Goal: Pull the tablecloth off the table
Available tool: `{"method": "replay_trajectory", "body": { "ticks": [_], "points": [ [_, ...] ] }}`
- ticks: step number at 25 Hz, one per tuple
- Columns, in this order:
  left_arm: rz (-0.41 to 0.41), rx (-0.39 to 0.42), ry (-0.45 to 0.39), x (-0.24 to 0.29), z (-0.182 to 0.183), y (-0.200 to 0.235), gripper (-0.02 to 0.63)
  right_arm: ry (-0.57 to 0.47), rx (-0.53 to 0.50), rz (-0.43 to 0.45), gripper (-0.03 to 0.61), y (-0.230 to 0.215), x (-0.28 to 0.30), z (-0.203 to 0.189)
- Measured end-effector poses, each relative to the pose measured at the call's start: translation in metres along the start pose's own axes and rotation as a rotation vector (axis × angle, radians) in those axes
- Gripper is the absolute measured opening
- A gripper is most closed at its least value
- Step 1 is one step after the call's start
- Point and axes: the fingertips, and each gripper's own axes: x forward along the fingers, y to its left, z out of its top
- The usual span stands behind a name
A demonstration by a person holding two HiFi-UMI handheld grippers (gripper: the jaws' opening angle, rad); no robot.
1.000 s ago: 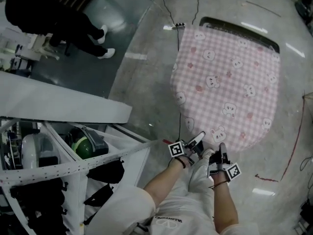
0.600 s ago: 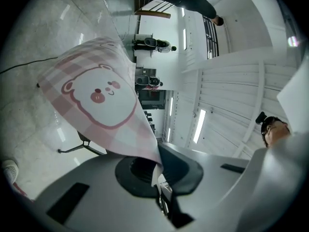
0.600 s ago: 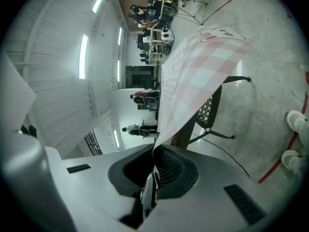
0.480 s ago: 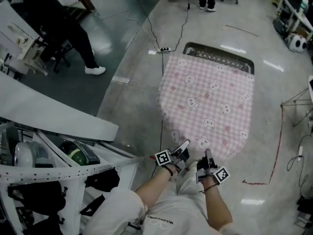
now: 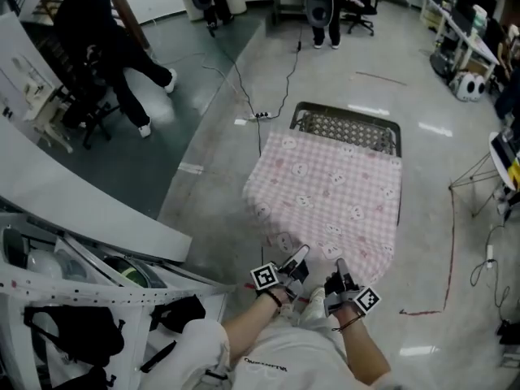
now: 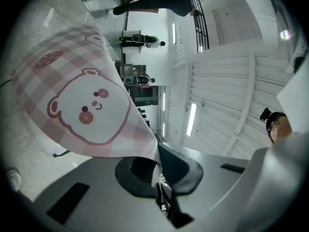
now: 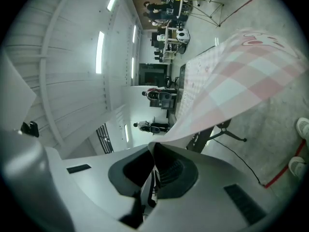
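Observation:
A pink checked tablecloth (image 5: 329,197) printed with white bears lies over a black mesh table (image 5: 345,127) whose far end is bare. My left gripper (image 5: 297,257) is shut on the cloth's near edge, and the bear-print fabric (image 6: 91,112) runs out from between its jaws. My right gripper (image 5: 337,271) is shut on the same near edge a little to the right, where the tablecloth (image 7: 231,88) stretches away taut toward the table (image 7: 186,76).
A white frame rack (image 5: 97,299) with bags stands at the lower left. Cables (image 5: 244,80) run across the concrete floor beyond the table. A person in black (image 5: 97,39) sits at the far left, others stand at the back. Red tape (image 5: 451,242) marks the floor on the right.
I have stepped back with both grippers. The tablecloth has slid toward me, baring more of the mesh table's far end. Both grippers kept their hold on the cloth.

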Motion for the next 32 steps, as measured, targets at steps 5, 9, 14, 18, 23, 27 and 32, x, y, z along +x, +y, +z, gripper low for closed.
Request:
{"method": "replay_trajectory", "body": {
  "ticks": [5,9,14,18,23,27,32],
  "points": [
    [-0.022,0.036,0.013,0.0,0.006,-0.045,0.003,0.028,-0.048,0.06,0.012,0.048,0.0,-0.006],
    [-0.052,0.058,0.016,0.003,0.012,-0.078,0.003,0.031,-0.07,0.125,0.012,0.086,0.005,-0.009],
    [-0.05,0.159,0.042,0.01,0.016,-0.11,0.003,0.029,-0.078,0.184,0.012,0.125,0.006,-0.003],
    [-0.09,0.31,0.083,0.018,0.019,-0.141,0.003,0.019,-0.095,0.219,0.011,0.151,0.002,0.0],
    [-0.108,0.329,0.099,0.018,0.022,-0.168,0.003,0.015,-0.144,0.277,0.011,0.175,0.001,-0.001],
    [-0.142,0.367,0.095,0.021,0.026,-0.197,0.003,0.017,-0.178,0.324,0.011,0.203,0.002,0.0],
    [-0.177,0.441,0.109,0.028,0.026,-0.238,0.003,0.011,-0.215,0.373,0.011,0.242,0.0,0.002]
  ]
}}
